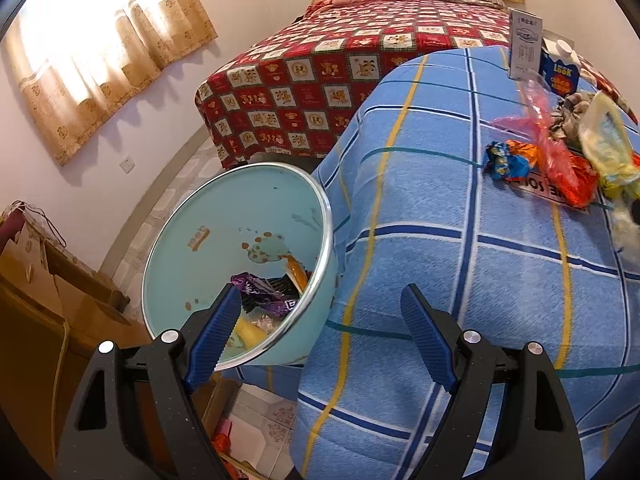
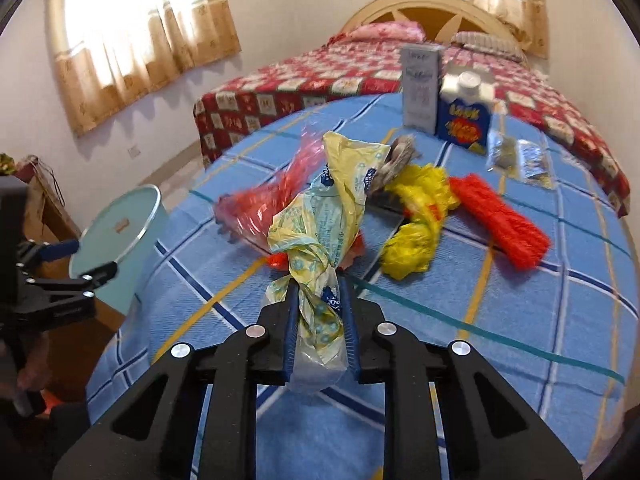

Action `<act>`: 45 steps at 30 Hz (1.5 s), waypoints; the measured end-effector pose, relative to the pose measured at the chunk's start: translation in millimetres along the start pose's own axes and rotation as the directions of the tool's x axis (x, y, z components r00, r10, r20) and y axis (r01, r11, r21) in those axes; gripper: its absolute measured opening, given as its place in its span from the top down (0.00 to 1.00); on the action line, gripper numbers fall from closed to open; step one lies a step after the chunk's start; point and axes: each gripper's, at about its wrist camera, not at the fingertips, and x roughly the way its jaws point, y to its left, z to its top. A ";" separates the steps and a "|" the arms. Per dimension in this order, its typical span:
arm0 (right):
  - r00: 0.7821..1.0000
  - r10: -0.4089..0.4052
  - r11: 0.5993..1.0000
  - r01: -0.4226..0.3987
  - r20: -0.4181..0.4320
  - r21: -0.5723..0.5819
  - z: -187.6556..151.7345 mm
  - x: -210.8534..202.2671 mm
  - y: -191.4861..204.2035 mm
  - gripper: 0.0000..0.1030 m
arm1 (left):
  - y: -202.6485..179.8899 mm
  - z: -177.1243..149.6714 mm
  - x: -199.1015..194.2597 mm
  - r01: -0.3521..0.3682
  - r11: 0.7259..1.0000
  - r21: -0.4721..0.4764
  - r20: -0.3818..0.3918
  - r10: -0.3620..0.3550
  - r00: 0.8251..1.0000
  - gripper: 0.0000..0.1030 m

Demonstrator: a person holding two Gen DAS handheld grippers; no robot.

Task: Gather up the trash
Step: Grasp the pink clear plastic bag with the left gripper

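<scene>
Though crumpled, pale yellow printed wrapper (image 2: 320, 240)

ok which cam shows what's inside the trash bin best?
Left wrist view: it looks down into the light blue bin, showing wrappers at the bottom and stains on the wall. Right wrist view shows only its rim and outer side; contents hidden.

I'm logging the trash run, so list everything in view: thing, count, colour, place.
bin: one, light blue, beside the table, wrappers inside
yellow printed bag: one, pale yellow, between the right fingers
red bag: one, translucent, on the tablecloth
yellow bag: one, mid-table
red net: one, right of it
cartons: two, white and blue, far edge
tablecloth: one, blue check
bed: one, red quilt
left gripper: open
right gripper: shut on the bag
</scene>
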 end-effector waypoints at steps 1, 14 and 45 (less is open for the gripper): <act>1.000 -0.007 1.000 0.007 0.023 0.008 -1.0 -10.6 -3.6 0.80 | -1.9 1.1 -1.4 0.006 1.000 0.002 0.003 -0.006 1.000 0.22; 0.964 -0.255 0.962 0.244 0.078 0.125 -23.1 -49.4 -85.3 0.80 | -78.7 41.3 -26.4 0.139 0.990 0.018 0.069 -0.140 0.988 0.22; 0.972 -0.183 0.981 0.171 0.146 0.089 -31.7 -53.1 -64.2 0.80 | -87.4 50.3 -44.9 0.217 0.971 0.096 0.107 -0.227 0.968 0.97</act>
